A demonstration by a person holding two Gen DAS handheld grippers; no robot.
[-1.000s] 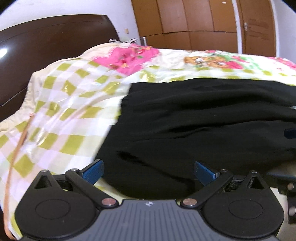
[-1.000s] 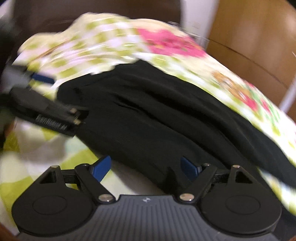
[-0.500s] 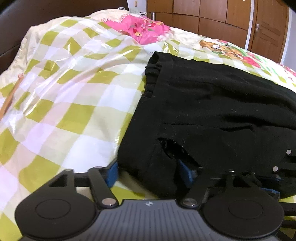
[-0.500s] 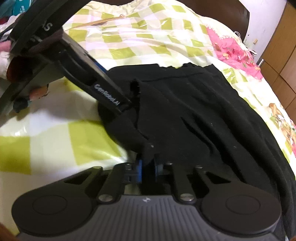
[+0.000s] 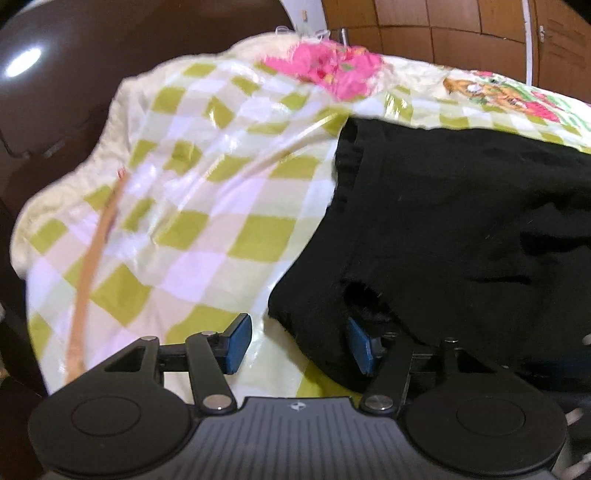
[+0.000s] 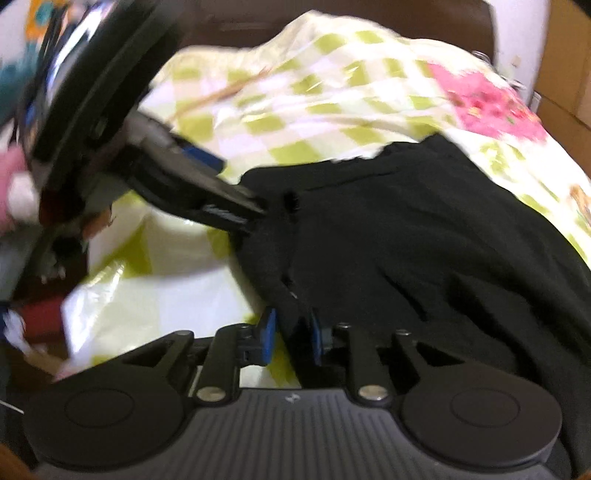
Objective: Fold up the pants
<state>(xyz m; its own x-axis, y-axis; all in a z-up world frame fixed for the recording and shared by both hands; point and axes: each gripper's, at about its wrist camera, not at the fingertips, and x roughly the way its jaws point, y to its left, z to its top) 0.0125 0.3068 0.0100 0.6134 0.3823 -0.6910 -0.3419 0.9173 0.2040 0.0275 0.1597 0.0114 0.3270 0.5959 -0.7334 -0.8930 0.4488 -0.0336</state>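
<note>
The right gripper (image 6: pixel 289 339) pinches the pants' (image 6: pixel 424 236) near corner on the bed (image 5: pixel 207 192), the left gripper (image 5: pixel 299 341) spread astride the same edge, legs trailing away rightward

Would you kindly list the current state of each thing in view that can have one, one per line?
left hand-held gripper: open, straddling the near edge of the pants.
right hand-held gripper: shut on a fold of the pants.
black pants: lying rumpled on the bed, near edge bunched.
checked bedcover: spread over the bed, wrinkled.
wardrobe doors: closed.
</note>
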